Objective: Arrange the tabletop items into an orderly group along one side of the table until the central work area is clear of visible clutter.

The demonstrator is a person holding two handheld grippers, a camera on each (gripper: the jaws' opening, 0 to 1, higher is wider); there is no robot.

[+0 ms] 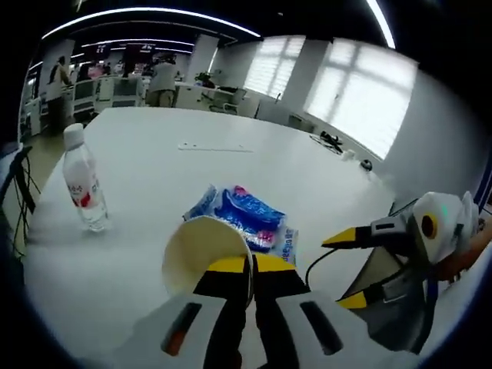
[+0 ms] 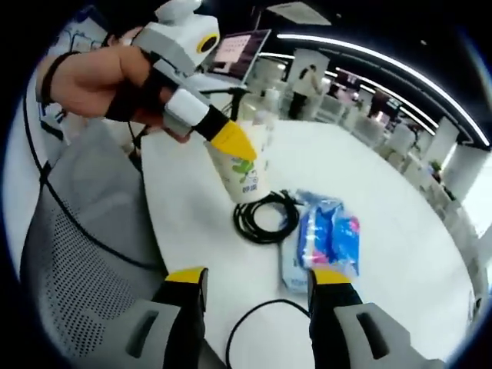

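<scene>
Left tongs point(image 1: 250, 269) clamped on rim of white paper cup point(image 1: 201, 254), lifted above white worktop point(image 1: 154, 154); right tongs point(image 2: 257, 280) released near blue wipes packet point(image 2: 327, 238). Best carried level, set upright beside clear plastic bottle point(image 1: 83, 181)

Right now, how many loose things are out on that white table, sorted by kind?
Paper cup, held off the table in the left tongs: 1
Water bottle: 1
Blue packet: 1
Coiled black cable: 1
Total: 4, leaving out small far-off items I cannot make out.
</scene>
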